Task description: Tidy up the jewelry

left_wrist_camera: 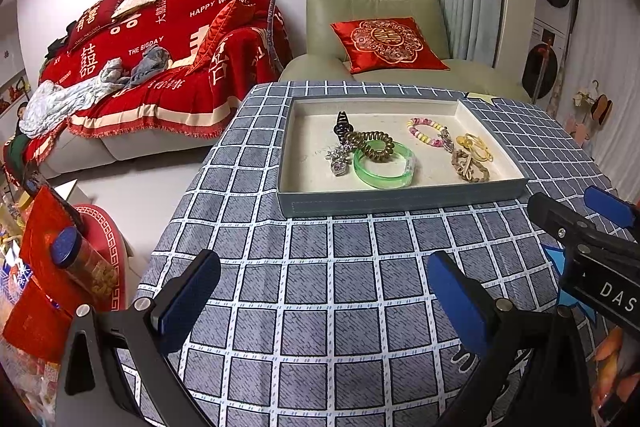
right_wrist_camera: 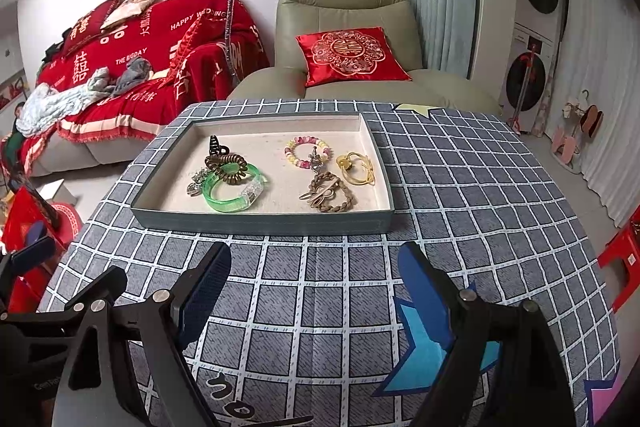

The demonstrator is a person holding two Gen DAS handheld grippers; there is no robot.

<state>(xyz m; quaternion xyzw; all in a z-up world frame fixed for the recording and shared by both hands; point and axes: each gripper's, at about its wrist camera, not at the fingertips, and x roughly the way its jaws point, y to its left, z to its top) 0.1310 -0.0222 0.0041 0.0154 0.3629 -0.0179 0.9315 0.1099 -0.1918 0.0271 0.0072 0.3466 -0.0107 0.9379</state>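
Grey tray (right_wrist_camera: 256, 223) of jewelry lies beyond both wide-open, empty grippers: left gripper (left_wrist_camera: 324, 297), right gripper (right_wrist_camera: 316, 291).

Even, soft indoor light reaches you; the tray (left_wrist_camera: 404, 205) stays sharp, while lines around it bow, corners vignetted black.

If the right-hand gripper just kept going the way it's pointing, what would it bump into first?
Probably the grey checked tablecloth, short of the grey jewellery tray; the open right gripper tilts downward, though depth is unclear.

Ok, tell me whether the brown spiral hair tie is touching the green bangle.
Touching. In the right wrist view the spiral hair tie lies across the far rim of the green bangle, overlapping it.
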